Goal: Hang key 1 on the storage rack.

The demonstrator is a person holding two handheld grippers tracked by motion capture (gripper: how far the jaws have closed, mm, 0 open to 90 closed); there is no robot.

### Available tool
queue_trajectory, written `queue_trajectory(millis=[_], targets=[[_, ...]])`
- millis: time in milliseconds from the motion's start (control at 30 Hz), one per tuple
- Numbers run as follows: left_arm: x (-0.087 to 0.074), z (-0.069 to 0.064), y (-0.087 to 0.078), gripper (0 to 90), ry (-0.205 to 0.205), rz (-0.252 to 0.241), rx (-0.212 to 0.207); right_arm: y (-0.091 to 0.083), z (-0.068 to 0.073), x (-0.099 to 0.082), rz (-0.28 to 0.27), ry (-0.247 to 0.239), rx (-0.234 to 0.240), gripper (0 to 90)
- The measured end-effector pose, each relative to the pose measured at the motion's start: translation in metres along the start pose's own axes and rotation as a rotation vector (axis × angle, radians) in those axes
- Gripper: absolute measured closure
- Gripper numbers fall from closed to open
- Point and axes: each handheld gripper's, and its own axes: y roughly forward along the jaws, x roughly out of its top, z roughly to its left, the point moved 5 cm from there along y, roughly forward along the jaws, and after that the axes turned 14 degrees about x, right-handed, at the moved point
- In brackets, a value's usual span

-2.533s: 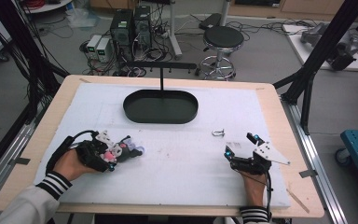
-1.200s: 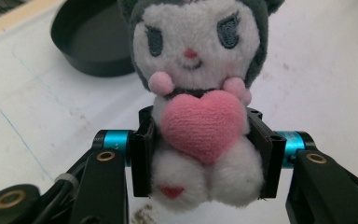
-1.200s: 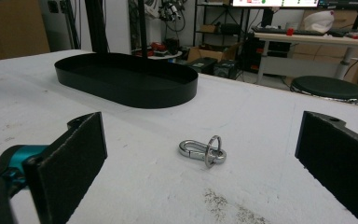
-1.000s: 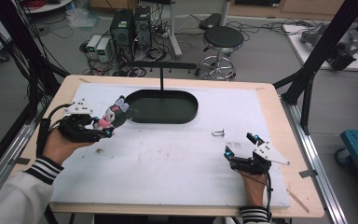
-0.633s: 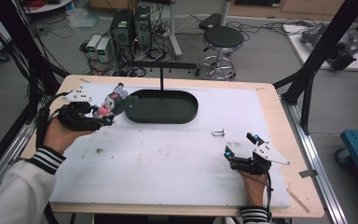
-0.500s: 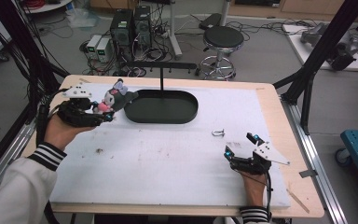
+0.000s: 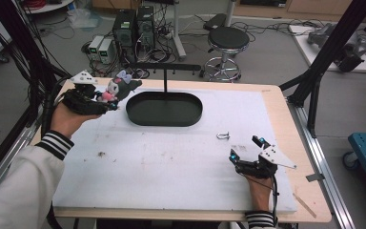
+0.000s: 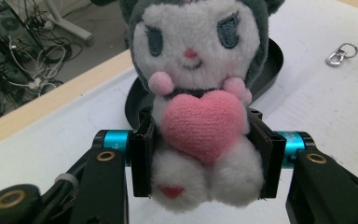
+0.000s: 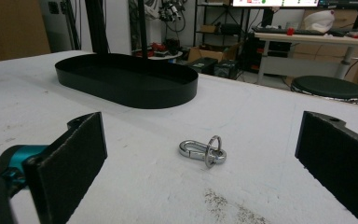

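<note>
A small plush toy (image 7: 119, 87) with a grey hood, white face and pink heart (image 8: 200, 123) is clamped at its body between the pads of my left gripper (image 7: 108, 98), raised over the table's far left corner beside the black oval tray (image 7: 164, 109). My right gripper (image 7: 246, 153) rests low near the front right, its jaws wide open. Just ahead of them a silver clasp with a key ring (image 9: 203, 150) lies on the white mat, also seen in the high view as a small metal clip (image 7: 223, 136).
A thin black post with a crossbar (image 7: 165, 80) rises from the tray's back edge. The white mat (image 7: 171, 162) covers the wooden table. Beyond the far edge stand computer towers (image 7: 133, 28), cables and a stool (image 7: 226, 43).
My left gripper carried the plush toy from the front left of the mat up and away to the far left corner, near the tray. The right gripper kept still.
</note>
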Motion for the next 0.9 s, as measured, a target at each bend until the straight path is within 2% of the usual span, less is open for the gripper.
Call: queue_trajectory(millis=[633, 900], targets=[[0.030, 0.011, 0.020, 52.1, -0.005, 0.066, 0.094, 0.000, 0.000, 0.000, 0.000, 0.005, 0.002, 1.2], [0.038, 0.016, 0.028, 52.1, -0.016, 0.088, 0.110, 0.000, 0.000, 0.000, -0.001, 0.006, 0.003, 1.2]])
